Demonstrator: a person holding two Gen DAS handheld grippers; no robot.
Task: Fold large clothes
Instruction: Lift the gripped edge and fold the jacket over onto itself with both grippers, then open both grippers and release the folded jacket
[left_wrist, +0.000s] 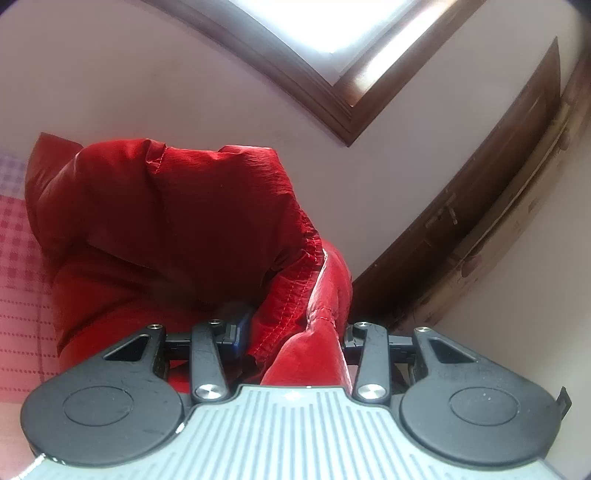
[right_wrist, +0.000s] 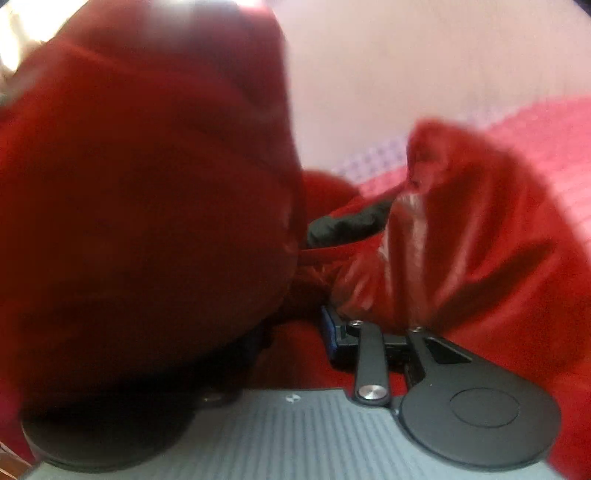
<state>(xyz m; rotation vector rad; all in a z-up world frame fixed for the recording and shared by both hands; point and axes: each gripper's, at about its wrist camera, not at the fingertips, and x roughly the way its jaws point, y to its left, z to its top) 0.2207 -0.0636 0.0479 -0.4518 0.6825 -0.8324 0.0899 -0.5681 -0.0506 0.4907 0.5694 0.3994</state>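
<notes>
A red padded jacket (left_wrist: 177, 221) hangs bunched and lifted in the left wrist view, its stitched hem running down into my left gripper (left_wrist: 291, 332). The fabric fills the gap between the blue-padded left finger (left_wrist: 236, 332) and the right one, and both press on it. In the blurred right wrist view the red jacket (right_wrist: 147, 184) drapes over the left half of my right gripper (right_wrist: 295, 325) and hides its left finger. Its blue-padded right finger (right_wrist: 330, 325) shows against red fabric. A black piece (right_wrist: 347, 225), perhaps a cuff, pokes out between the folds.
A pink checked bedcover (left_wrist: 18, 266) lies below the jacket, also seen as the bedcover (right_wrist: 535, 140) at the right. A pale wall, a wood-framed window (left_wrist: 332, 92) and a dark wooden door (left_wrist: 480, 221) stand behind.
</notes>
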